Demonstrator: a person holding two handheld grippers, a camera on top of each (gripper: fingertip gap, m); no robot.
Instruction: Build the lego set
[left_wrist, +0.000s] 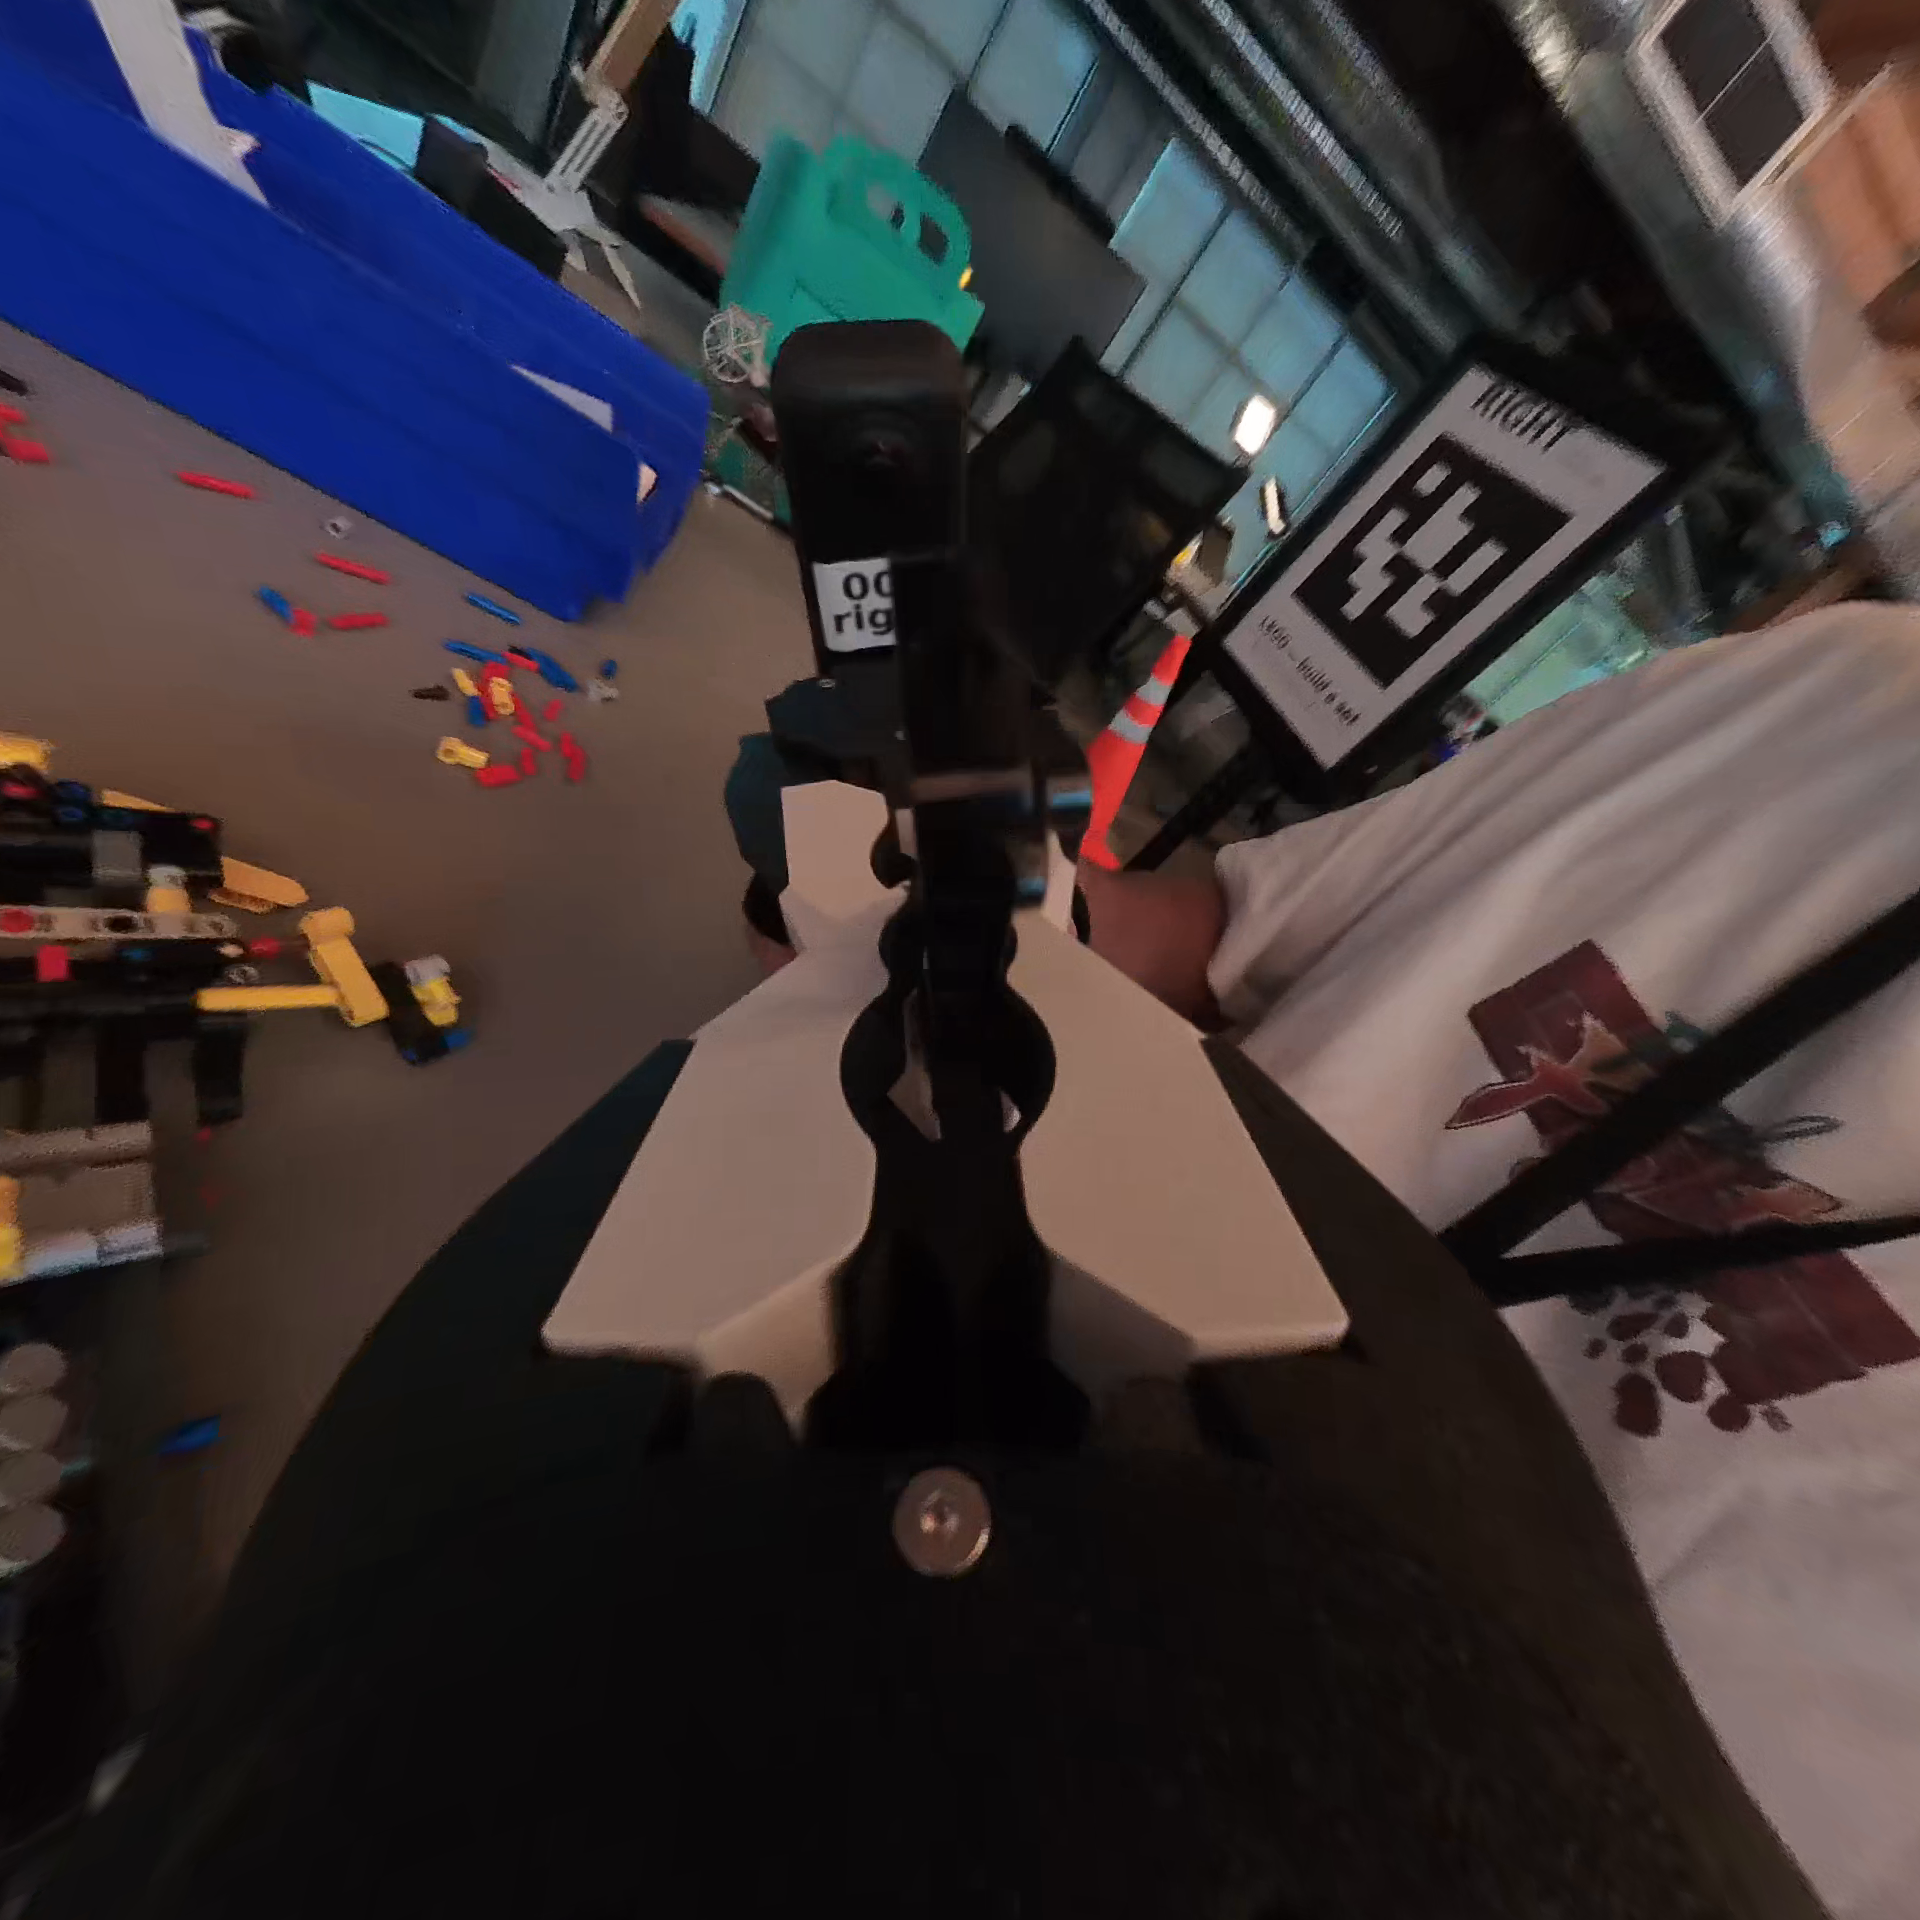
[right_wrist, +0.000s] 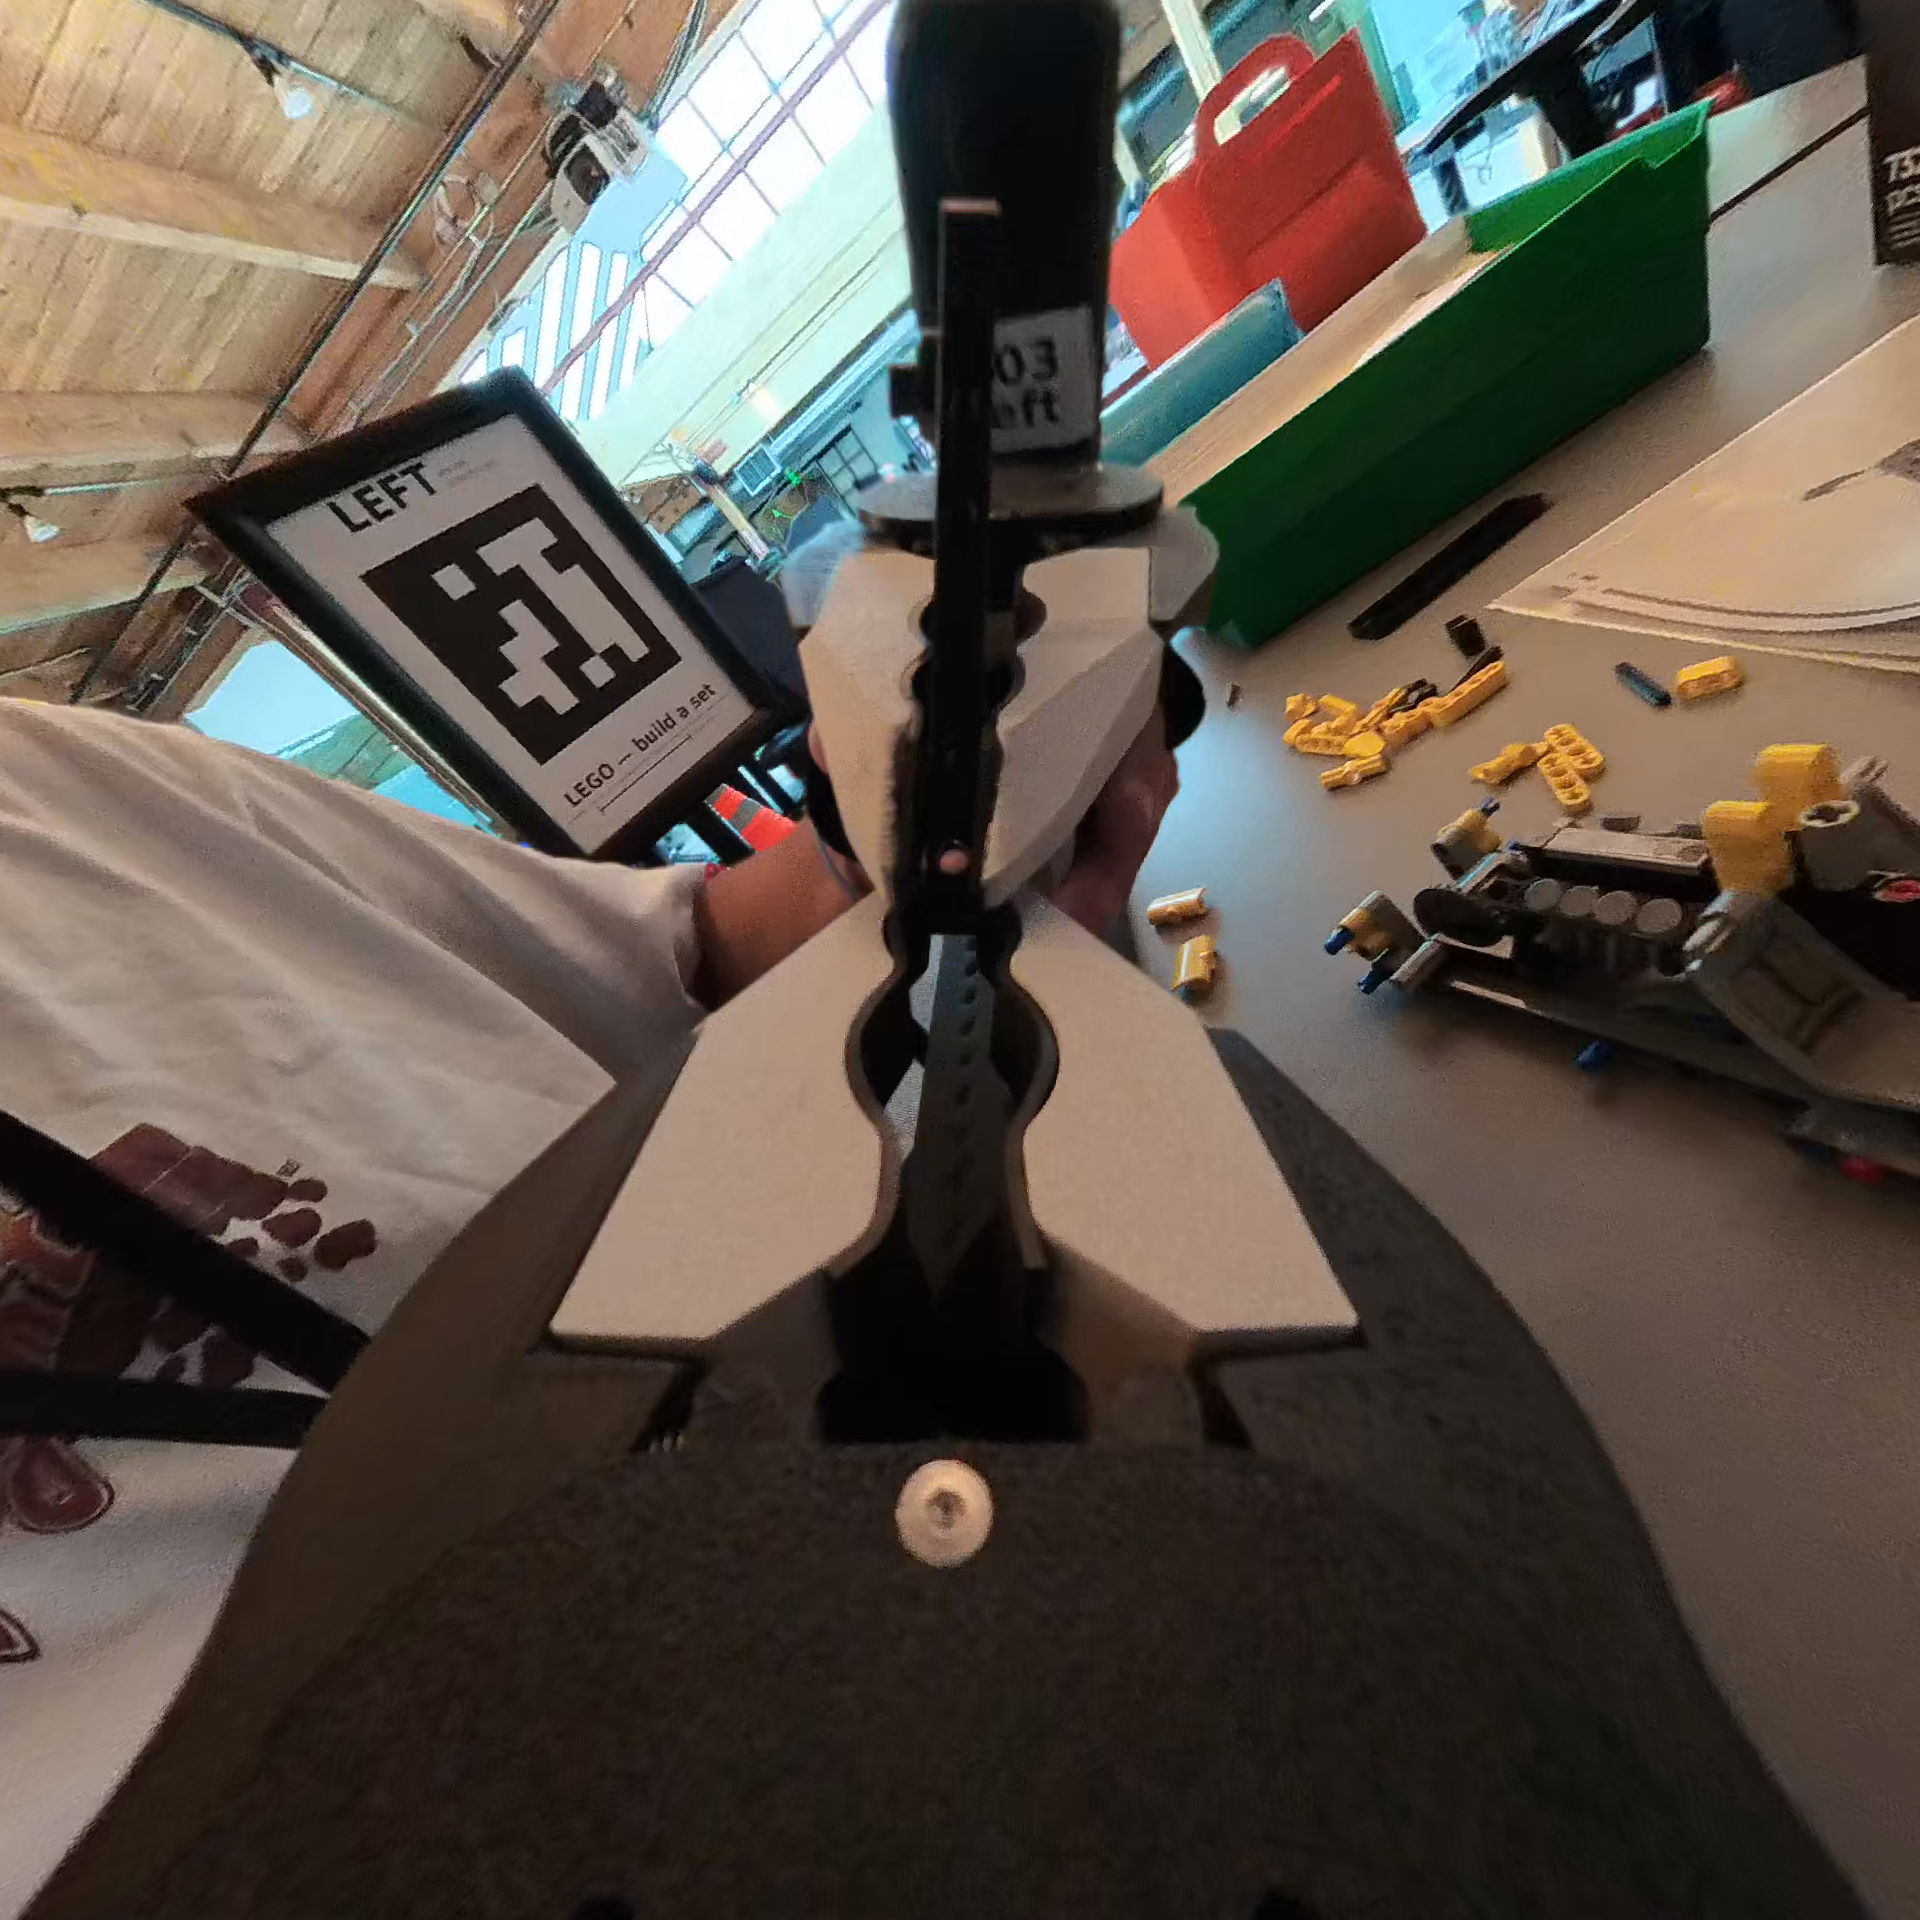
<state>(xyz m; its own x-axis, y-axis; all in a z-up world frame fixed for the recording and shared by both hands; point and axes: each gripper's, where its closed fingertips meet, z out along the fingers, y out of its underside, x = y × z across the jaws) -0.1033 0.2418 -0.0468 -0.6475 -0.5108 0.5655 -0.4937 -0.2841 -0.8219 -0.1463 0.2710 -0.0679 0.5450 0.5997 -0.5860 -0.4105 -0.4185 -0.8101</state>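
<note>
The left gripper (left_wrist: 940, 1039) is pinching one end of a black lego beam (right_wrist: 961, 582), and the right gripper (right_wrist: 951, 997) is pinching the other. The beam's long axis is running straight between them, the half-built model (right_wrist: 1662, 935) lying rightward on the table (right_wrist: 1558, 1299).

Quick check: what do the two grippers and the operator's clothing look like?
Both the left gripper and right gripper have black textured bodies, pale grey scalloped fingers and a silver screw. Each carries a black camera with a white label. The person wears a white T-shirt with a dark red print.
</note>
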